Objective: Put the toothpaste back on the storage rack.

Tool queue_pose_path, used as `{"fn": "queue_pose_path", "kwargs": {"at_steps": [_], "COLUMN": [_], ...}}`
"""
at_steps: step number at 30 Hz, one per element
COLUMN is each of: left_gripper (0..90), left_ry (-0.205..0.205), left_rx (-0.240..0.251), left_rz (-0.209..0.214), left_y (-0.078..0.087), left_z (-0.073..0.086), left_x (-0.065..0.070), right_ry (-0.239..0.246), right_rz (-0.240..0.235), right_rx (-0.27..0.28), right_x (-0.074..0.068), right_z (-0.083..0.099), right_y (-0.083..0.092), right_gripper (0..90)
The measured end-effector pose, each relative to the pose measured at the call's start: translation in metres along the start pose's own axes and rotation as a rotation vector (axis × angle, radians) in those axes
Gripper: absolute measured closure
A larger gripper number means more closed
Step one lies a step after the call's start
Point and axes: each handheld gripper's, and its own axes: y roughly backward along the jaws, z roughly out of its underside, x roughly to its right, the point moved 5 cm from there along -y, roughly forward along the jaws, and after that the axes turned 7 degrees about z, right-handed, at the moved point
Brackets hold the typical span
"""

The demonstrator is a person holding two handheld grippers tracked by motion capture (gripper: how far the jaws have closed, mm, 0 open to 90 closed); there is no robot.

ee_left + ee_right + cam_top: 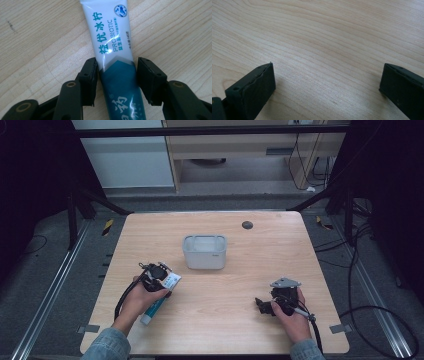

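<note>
The wooden table (240,285) carries a grey bin (204,251) near its middle, probably as the place for the tube. Left of and nearer than the bin, the toothpaste tube (110,47) lies flat, straddled by the left gripper (116,75); one pad touches it, the other is just apart, so no firm grip is judged yet. Right of the bin, the right gripper (327,82) is held wide open over bare wood, apparently waiting.

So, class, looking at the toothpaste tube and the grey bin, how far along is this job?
Done: the left gripper straddles the toothpaste tube, which lies flat on the table. In hand: one pad touches the tube's side, while the other shows a thin gap, so no firm grip yet. Left: gripping, lifting, probably carrying it to the grey bin. The right gripper rests open over bare wood.
</note>
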Motion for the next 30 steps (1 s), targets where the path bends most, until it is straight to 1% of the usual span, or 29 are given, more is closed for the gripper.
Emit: {"fn": "queue_pose_path", "kwargs": {"at_steps": [6,9,11,16,22,25,30], "left_gripper": [55.1,56.4,57.2,61.4,65.2,67.3,71.5], "left_ry": [-0.012,-0.028,-0.028,-0.035,-0.061,-0.07,-0.078], "left_rx": [-0.009,-0.028,-0.029,-0.035,-0.053,-0.052,-0.051], "left_rz": [-0.014,-0.023,-0.027,-0.026,-0.03,-0.034,-0.022], "left_y": [-0.0008,-0.0006,-0.0009,-0.0011,-0.0005,-0.0001,0.0027], "left_z": [-0.001,-0.0017,-0.0025,-0.0034,-0.0039,-0.0037,-0.0027], "left_x": [0.0005,0.0013,0.0024,0.0041,0.0065,0.008,0.0086], "right_ry": [0.0,0.0,0.0,0.002,0.002,0.002,-0.002], "right_rz": [0.0,0.0,0.0,-0.002,-0.002,-0.002,-0.005], "right_rx": [0.0,0.0,0.0,0.0,0.0,0.0,-0.002], "right_x": [0.0,0.0,0.0,0.0001,0.0001,0.0001,-0.0001], "right_z": [0.0,0.0,0.0,-0.0001,-0.0001,-0.0001,-0.0002], "right_y": [0.0,0.0,0.0,-0.0001,-0.0001,-0.0001,0.0], "right_gripper": [0.4,0.4,0.3,0.4,0.3,0.4,0.4]}}
